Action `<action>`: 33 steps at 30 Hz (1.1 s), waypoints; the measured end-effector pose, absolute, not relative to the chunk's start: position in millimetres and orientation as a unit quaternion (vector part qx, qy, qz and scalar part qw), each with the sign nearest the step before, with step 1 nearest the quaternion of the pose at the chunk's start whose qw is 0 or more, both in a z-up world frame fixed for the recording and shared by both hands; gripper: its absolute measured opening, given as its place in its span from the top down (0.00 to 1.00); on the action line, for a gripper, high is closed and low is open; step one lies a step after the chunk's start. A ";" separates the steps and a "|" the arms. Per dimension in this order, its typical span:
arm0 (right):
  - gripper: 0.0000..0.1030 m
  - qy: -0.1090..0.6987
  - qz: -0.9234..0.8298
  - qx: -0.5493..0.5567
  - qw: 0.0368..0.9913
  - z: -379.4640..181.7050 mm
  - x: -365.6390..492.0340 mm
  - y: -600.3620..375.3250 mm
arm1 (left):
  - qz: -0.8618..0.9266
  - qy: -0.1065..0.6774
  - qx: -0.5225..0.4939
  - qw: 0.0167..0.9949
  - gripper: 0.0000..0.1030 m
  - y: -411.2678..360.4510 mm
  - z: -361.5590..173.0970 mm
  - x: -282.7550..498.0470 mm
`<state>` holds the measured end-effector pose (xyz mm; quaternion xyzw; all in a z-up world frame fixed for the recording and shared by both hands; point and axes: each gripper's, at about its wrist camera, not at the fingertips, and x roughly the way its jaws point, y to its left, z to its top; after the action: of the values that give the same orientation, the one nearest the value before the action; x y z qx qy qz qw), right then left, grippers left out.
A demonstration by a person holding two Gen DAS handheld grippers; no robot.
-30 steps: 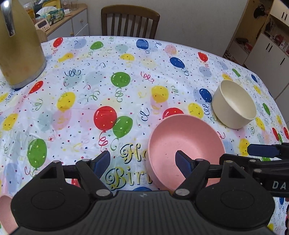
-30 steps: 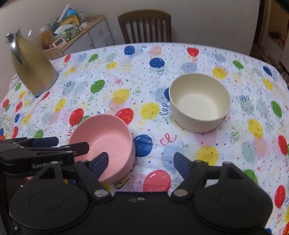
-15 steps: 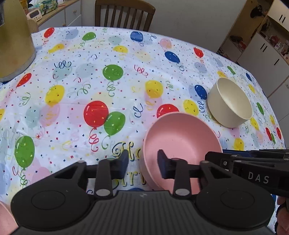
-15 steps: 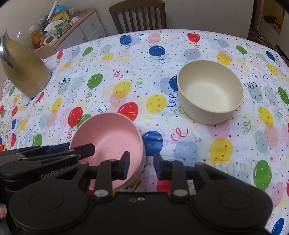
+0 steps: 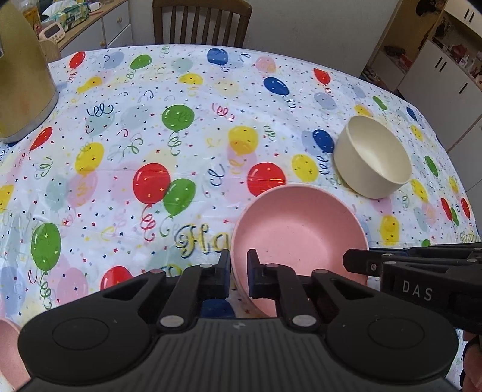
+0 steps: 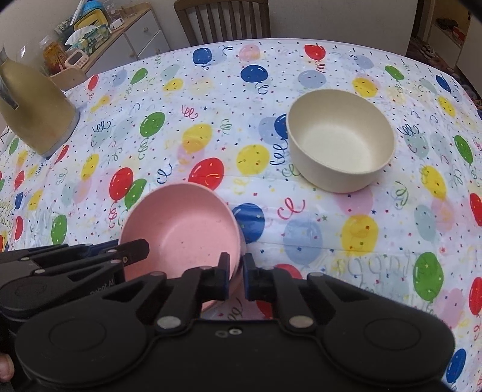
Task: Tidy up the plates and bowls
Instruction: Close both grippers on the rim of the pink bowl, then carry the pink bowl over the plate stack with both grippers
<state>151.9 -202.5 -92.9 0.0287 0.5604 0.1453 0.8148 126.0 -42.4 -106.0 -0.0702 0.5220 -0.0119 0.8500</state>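
Note:
A pink bowl sits near the front of the balloon tablecloth; it also shows in the right wrist view. My left gripper is shut on its left rim. My right gripper is shut on its right rim. The bowl looks tilted between them. A cream bowl stands upright on the table beyond it to the right, also in the right wrist view. Each gripper shows in the other's view, the right one and the left one.
A gold kettle stands at the far left, also in the right wrist view. A wooden chair is behind the table. Another pink dish edge shows at the bottom left. Cabinets stand to the right.
Both grippers have closed from wide open onto opposite rims of the pink bowl. The bowl has tipped up slightly.

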 end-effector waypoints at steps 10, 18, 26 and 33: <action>0.93 0.558 0.167 0.041 0.812 -69.9 131.5 -262.2 | 0.001 0.511 -0.061 0.857 0.90 -101.9 -76.5 99.6; 0.93 0.566 0.187 0.033 0.802 -61.9 117.6 -313.1 | 0.009 0.512 -0.069 0.856 0.90 -152.5 -64.9 78.4; 0.93 0.583 0.198 0.022 0.788 -69.2 101.6 -349.3 | 0.019 0.531 -0.073 0.844 0.90 -193.7 -74.9 56.5; 0.92 0.595 0.206 0.018 0.777 -78.7 85.3 -371.2 | 0.025 0.548 -0.077 0.832 0.90 -216.1 -87.4 35.4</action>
<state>85.3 -371.2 -78.7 0.0180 0.5950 0.2057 0.7768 35.4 -216.1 -87.4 -0.0769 0.5482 0.0245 0.8325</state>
